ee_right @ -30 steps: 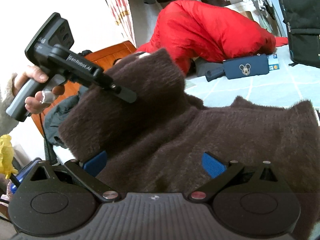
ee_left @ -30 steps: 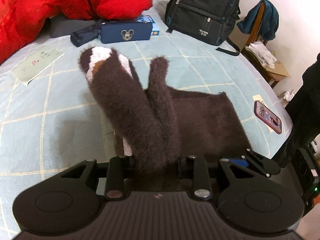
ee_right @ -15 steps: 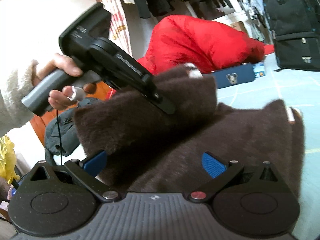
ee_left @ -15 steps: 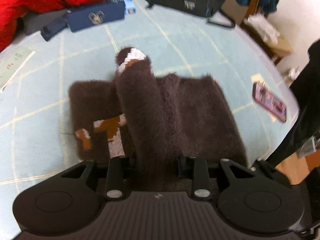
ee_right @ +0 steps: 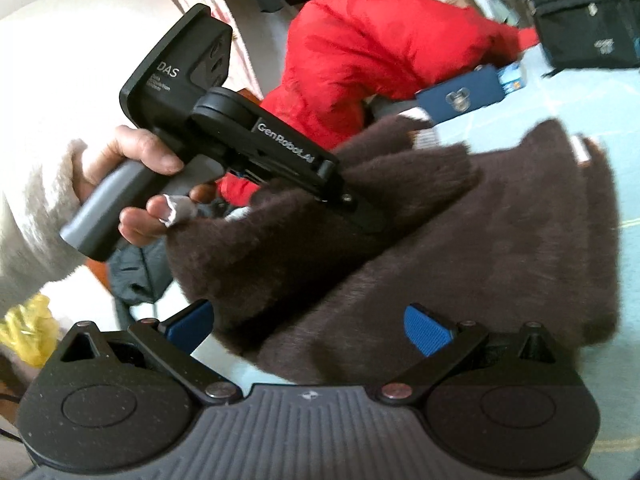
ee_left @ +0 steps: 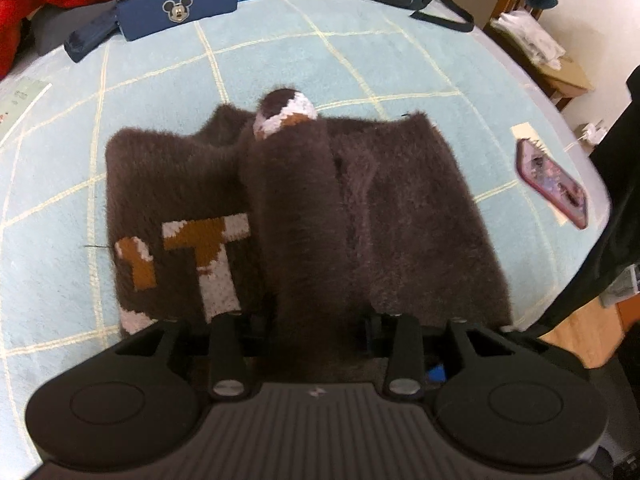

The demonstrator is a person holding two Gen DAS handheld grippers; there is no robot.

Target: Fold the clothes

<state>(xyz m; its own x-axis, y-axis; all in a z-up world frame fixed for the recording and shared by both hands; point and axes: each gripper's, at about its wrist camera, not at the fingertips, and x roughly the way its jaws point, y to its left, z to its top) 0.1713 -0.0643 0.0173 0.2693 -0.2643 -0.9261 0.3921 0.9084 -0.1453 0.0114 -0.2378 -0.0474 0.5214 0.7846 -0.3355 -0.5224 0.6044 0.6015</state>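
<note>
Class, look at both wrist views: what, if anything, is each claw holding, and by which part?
The left claw grips the brown sweater by its folded-over sleeve. The right claw stands open around the sweater's edge, gripping nothing.

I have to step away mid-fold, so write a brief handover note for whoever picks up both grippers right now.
Left gripper: shut on the fuzzy dark brown sweater, holding a sleeve whose white-and-tan cuff points away.
Right gripper: blue pads apart, open around the sweater's near edge, not pinching.
Sweater lies on the light blue checked bedspread, sides already folded in; the pink-cased phone lies to its right.
Left: lay the sleeve flat on the body, release, then fold the sweater in half.
</note>
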